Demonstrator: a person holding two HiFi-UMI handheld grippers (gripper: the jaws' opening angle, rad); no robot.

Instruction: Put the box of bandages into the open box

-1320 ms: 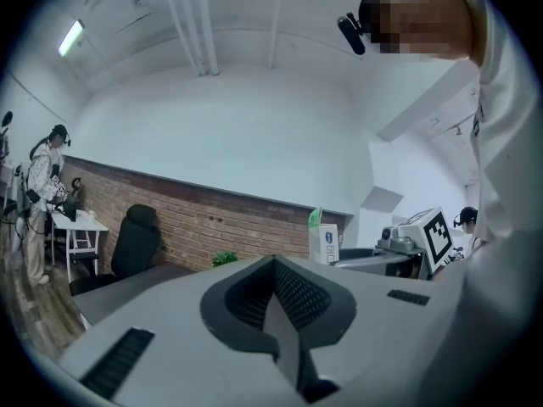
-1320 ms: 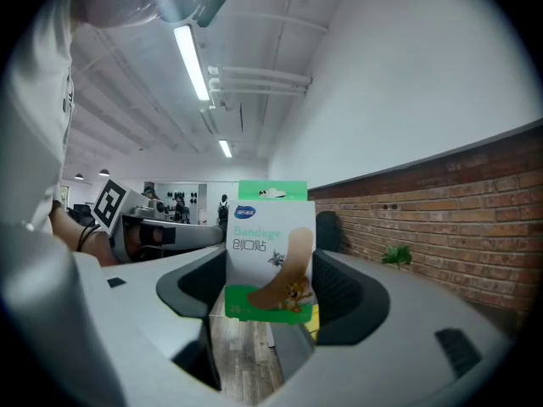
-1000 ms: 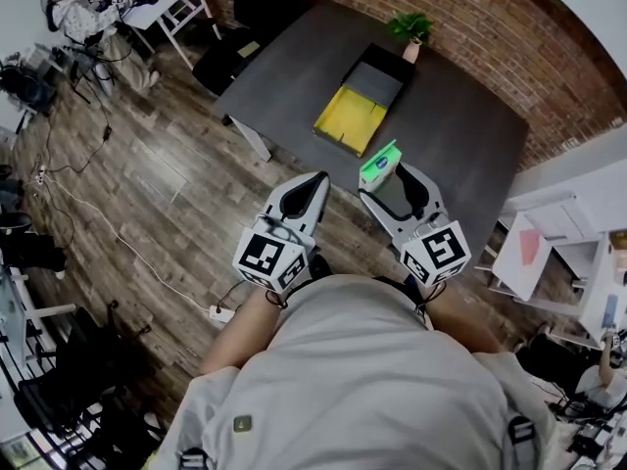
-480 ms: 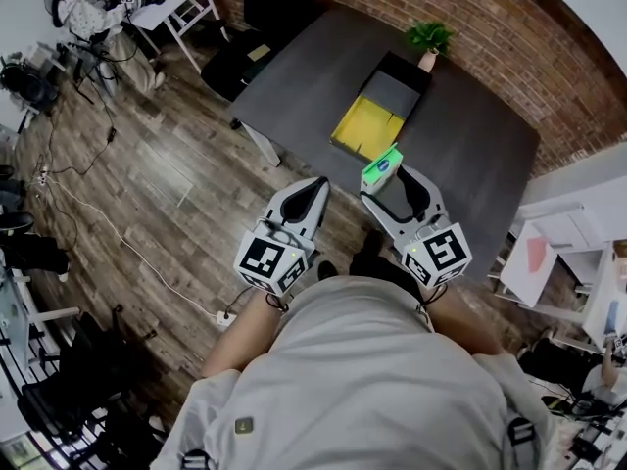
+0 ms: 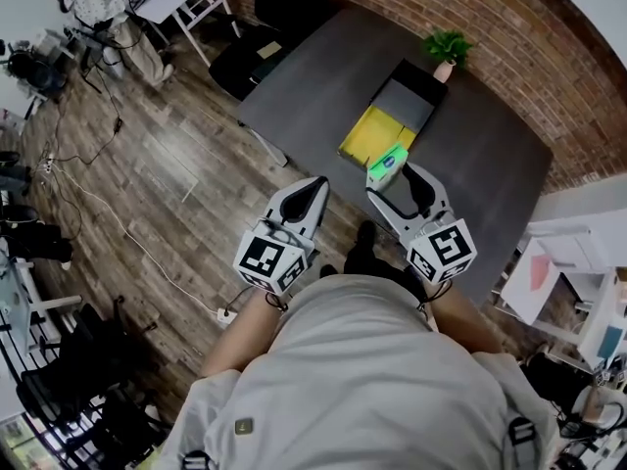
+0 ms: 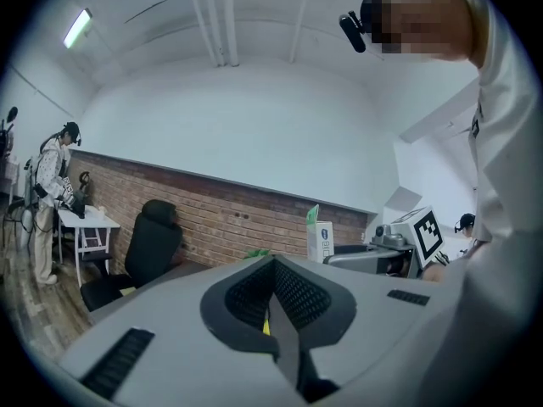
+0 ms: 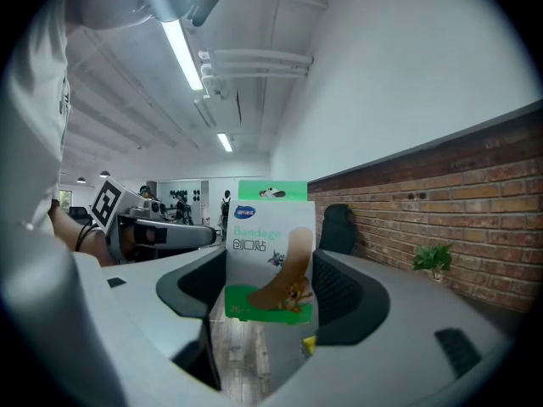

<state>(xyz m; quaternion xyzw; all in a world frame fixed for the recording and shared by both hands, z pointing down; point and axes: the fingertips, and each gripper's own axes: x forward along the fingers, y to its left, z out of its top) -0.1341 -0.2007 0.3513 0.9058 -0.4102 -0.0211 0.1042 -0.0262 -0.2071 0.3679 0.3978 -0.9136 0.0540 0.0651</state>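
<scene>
The right gripper (image 7: 270,291) pinches a box of bandages (image 7: 270,253) between its two jaws. It grips the lower part of the carton, which stands upright with its green printed front facing the right gripper view. The left gripper (image 6: 276,299) has its jaws pressed together with nothing between them and is held beside the right one, a little apart.

In the head view, the carton is in the air in front of the person. Just past it, the open box (image 5: 364,135) with a yellow inside lies on a dark grey table (image 5: 490,164). A small potted plant (image 5: 447,47) stands at the table's far edge, by a brick wall (image 5: 509,27).

Risks, as a judgement: the hold is low on a light carton, so it may tip or slip during the reach. Letting go too soon would probably drop it on the table or floor, short of the open box.
</scene>
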